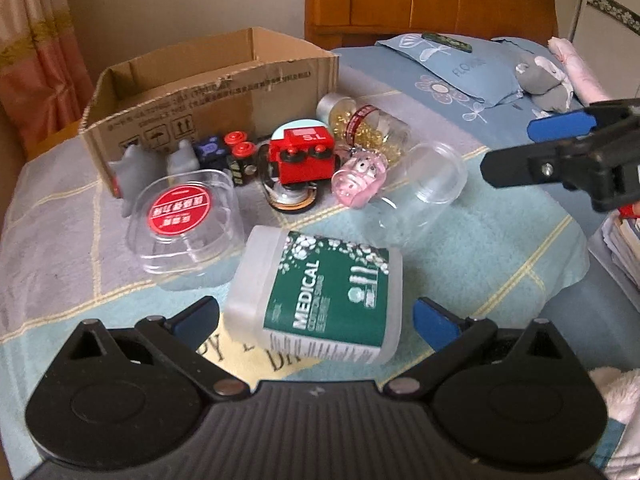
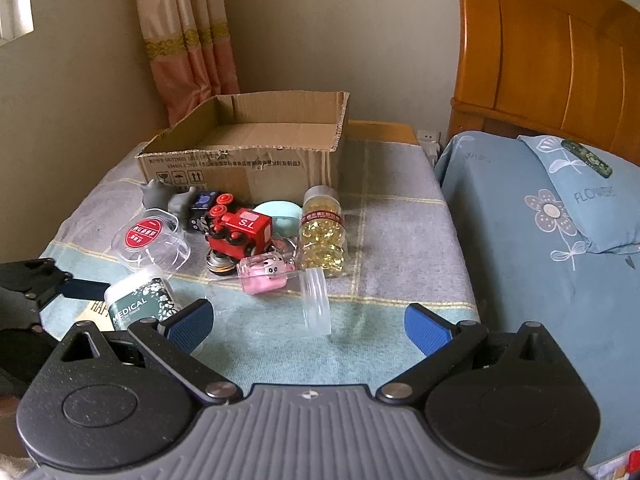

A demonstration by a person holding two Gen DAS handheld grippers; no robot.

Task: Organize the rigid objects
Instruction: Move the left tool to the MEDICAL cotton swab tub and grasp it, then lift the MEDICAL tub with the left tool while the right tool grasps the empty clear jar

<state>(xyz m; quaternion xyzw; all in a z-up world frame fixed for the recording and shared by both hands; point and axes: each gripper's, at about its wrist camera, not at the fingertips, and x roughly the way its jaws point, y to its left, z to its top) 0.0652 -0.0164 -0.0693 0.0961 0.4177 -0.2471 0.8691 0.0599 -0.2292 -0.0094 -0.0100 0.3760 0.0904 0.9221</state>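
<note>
Left wrist view shows the left tool (image 1: 316,318) spread around the swab box (image 1: 320,294). Right tool (image 2: 308,326) is spread too, with the clear jar (image 2: 316,300) at 12 o'clock.

Count, taken relative to the one cardboard box (image 2: 244,156). In front of it:
- two grey animal figures (image 2: 155,193)
- one red toy train (image 2: 239,229)
- one pink figure (image 2: 264,275)
- one capsule bottle (image 2: 322,236)
- one swab jar (image 1: 320,294)
- one clear jar (image 2: 314,302)
- one red-labelled clear tub (image 2: 150,240)
- one dark cube (image 2: 202,204)
</note>
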